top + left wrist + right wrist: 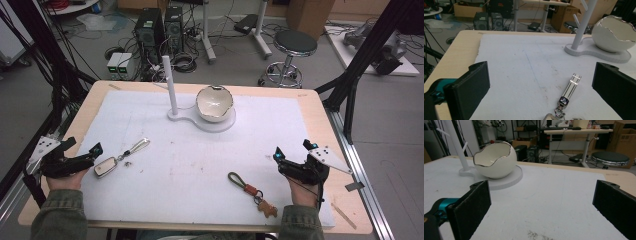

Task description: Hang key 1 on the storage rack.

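Lying diagonally, car key fob (pixel 105 166), strap (pixel 139 146) up-right.

We note a wooden table (pixel 320 107) under a white mat (pixel 200 165). On the mat: a white stand with an egg-shaped bowl (pixel 214 103) far centre, a silver key fob (pixel 120 157) near left, a leather keychain (pixel 252 192) near right.

I saw soft, even overhead light with faint shadows. Glare glinted on the bowl (pixel 495 161); backgrounds looked slightly blurred.
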`<state>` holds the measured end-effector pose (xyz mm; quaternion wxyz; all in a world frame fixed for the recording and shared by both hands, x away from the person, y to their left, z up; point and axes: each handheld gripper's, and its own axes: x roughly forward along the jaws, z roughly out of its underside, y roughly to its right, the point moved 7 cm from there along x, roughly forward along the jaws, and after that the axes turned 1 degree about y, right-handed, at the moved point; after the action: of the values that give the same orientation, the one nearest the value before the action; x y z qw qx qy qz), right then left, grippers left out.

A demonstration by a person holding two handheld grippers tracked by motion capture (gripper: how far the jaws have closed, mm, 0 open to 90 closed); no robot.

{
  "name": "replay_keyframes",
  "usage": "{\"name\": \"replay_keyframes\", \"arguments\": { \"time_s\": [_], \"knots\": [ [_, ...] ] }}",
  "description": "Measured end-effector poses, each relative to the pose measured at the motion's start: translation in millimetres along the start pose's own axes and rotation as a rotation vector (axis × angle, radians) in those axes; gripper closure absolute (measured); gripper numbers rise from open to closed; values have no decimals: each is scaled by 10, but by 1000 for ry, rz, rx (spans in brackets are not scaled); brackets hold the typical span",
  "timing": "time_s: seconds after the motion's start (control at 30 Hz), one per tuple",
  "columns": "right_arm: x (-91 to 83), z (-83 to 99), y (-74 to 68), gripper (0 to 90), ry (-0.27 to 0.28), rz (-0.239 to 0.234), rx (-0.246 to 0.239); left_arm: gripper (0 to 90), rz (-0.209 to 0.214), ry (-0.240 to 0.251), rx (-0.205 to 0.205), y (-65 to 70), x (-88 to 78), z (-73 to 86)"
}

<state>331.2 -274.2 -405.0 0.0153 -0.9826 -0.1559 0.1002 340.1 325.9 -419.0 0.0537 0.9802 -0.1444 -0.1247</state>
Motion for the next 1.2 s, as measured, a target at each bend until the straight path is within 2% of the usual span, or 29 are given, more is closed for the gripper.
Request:
{"name": "replay_keyframes", "arguments": {
  "time_s": [0.77,0.93,1.2],
  "knots": [
    [40,30,-5,5,-30,-11,17,17,22,-22,11,19,11,28],
    [61,46,-50,5,-56,-37,21,17,22,-28,14,23,18,34],
    [96,68,-130,5,-90,-72,-12,17,26,-27,11,21,25,34]
  ]
}}
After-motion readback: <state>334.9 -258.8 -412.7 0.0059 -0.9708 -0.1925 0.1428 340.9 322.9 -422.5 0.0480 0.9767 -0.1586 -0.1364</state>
